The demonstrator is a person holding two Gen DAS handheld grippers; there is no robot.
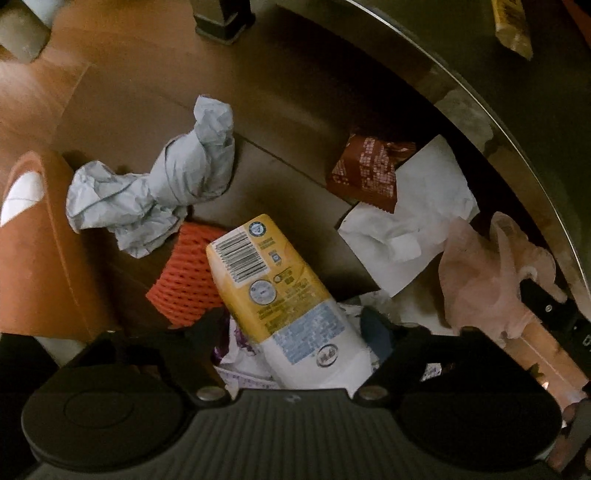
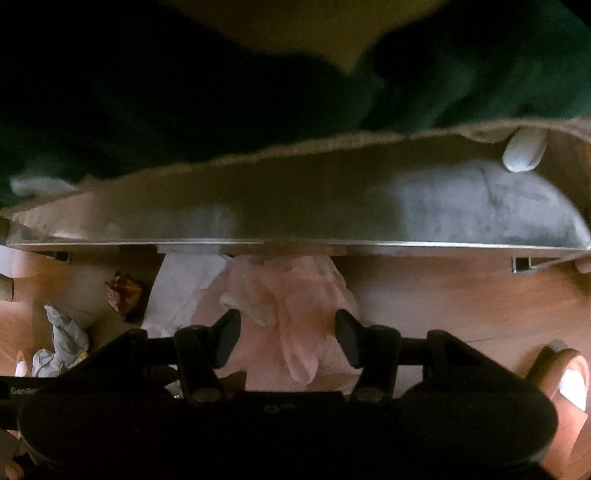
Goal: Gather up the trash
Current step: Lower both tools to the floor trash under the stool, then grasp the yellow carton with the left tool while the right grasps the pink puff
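Note:
A yellow and white container point(image 1: 273, 280) with a barcode lies on the floor among the litter. My left gripper point(image 1: 295, 325) points down over it, one dark finger close on each side; whether the pads press on it is lost in shadow. Around it lie crumpled grey paper point(image 1: 155, 192), an orange foam net point(image 1: 188, 273), a brown wrapper point(image 1: 369, 173) and white paper point(image 1: 413, 206). My right gripper point(image 2: 288, 339) stands open above a pink plastic bag point(image 2: 280, 295), its fingers astride the bag without squeezing it. That bag point(image 1: 487, 273) also shows in the left wrist view.
A round glass table point(image 1: 480, 96) overhangs the litter, with a yellow packet point(image 1: 513, 26) on top; its edge point(image 2: 295, 240) crosses the right wrist view. A dark furniture leg point(image 1: 225, 18) stands at the back. Orange slippers point(image 1: 33, 236) point(image 2: 565, 373) are at either side.

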